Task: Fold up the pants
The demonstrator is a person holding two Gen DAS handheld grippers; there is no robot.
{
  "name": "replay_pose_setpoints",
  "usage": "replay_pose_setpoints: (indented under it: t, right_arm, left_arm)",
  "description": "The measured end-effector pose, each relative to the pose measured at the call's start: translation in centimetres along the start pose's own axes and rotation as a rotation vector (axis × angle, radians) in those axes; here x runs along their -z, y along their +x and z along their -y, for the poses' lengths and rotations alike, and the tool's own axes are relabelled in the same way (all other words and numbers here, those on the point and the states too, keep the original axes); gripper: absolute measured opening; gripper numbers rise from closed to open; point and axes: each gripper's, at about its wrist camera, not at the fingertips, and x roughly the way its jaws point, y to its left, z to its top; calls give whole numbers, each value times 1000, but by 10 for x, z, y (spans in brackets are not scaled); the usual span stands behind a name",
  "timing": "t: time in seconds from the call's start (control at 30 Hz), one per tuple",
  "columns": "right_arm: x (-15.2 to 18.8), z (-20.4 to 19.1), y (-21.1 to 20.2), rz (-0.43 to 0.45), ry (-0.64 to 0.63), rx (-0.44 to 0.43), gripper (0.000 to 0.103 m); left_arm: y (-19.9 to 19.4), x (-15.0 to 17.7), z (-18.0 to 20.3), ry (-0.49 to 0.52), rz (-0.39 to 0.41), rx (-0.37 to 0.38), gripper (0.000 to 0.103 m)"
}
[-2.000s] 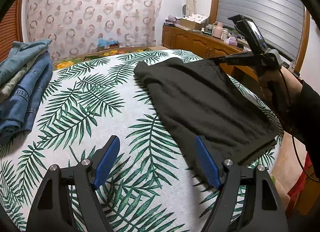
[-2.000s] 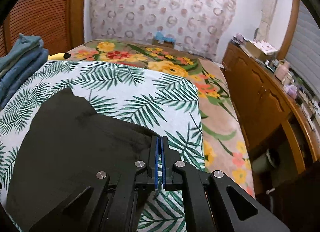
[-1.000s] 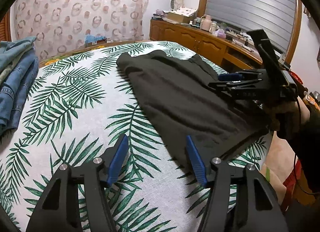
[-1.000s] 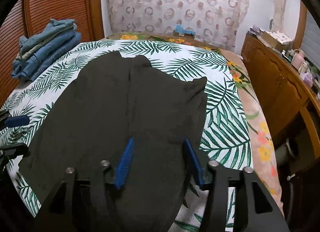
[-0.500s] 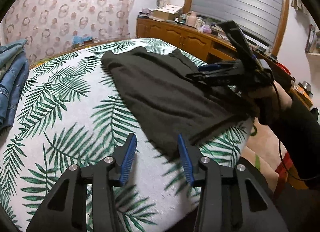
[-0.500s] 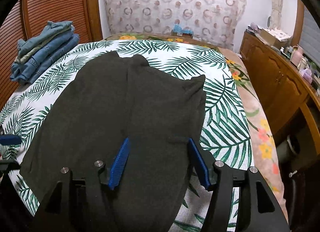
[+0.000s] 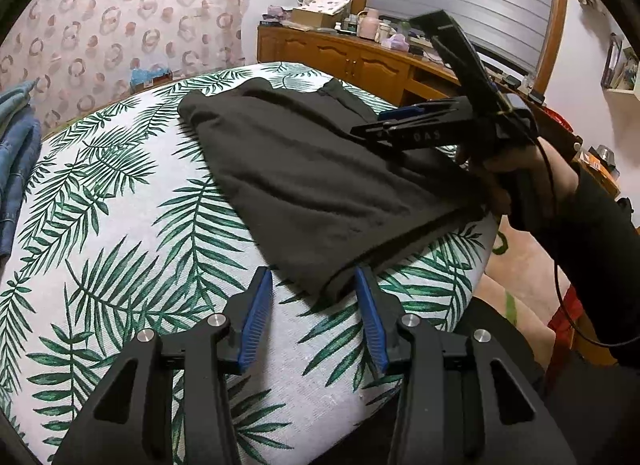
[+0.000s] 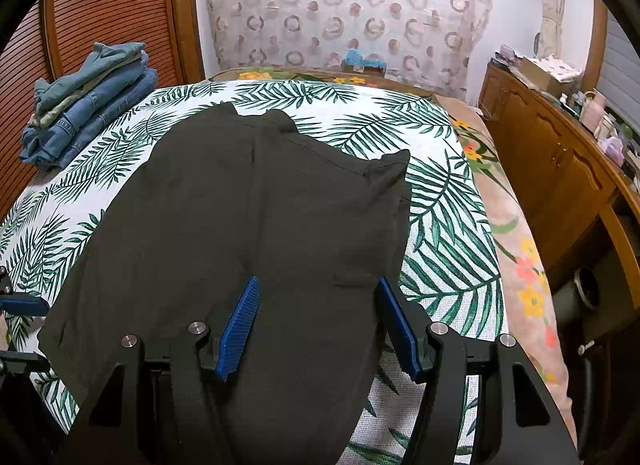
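Note:
Dark pants (image 8: 260,217) lie flat, folded lengthwise, on a leaf-print sheet (image 7: 120,225) on a bed. My left gripper (image 7: 314,277) is open at the bed's near edge, and the pants' near corner (image 7: 328,285) lies between its blue pads without being pressed. My right gripper (image 8: 318,281) hovers open over the pants' near end with cloth under both fingers. In the left wrist view a hand (image 7: 500,173) holds the right gripper (image 7: 368,127) above the pants' right side. One pad of the left gripper (image 8: 24,305) shows at the right wrist view's left edge.
A stack of folded jeans (image 8: 88,101) sits at the bed's far left corner. A wooden dresser (image 8: 560,169) with small items runs along the right wall. A floral blanket (image 8: 520,257) shows beside the sheet. A patterned curtain (image 8: 340,5) hangs behind the bed.
The right gripper let go of the pants' edge, drew back and opened. The left gripper narrowed its jaws and shifted right, so the pants' near corner now sits between its tips.

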Motion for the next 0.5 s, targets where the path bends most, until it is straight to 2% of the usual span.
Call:
replay_pose_setpoints:
  t: [0.13,0.17,0.3,0.47,0.5]
  right_arm:
    - [0,0,0,0,1,-1,63]
    - [0,0,0,1,2,0,63]
    - [0,1,-8,14,2,28,63]
    - [16,2,-39,52,47,3,63]
    - [22,1,-46,59,46,-1,59]
  left_arm:
    - [5,-3,0,5,8,-6,43]
    - [5,-3,1,5,12,-1,33]
    - [0,-3,5,23,29,-3,20]
    - [-8,-1,4,16,39,1,19]
    - [-8,-1,4,15,40,2,19]
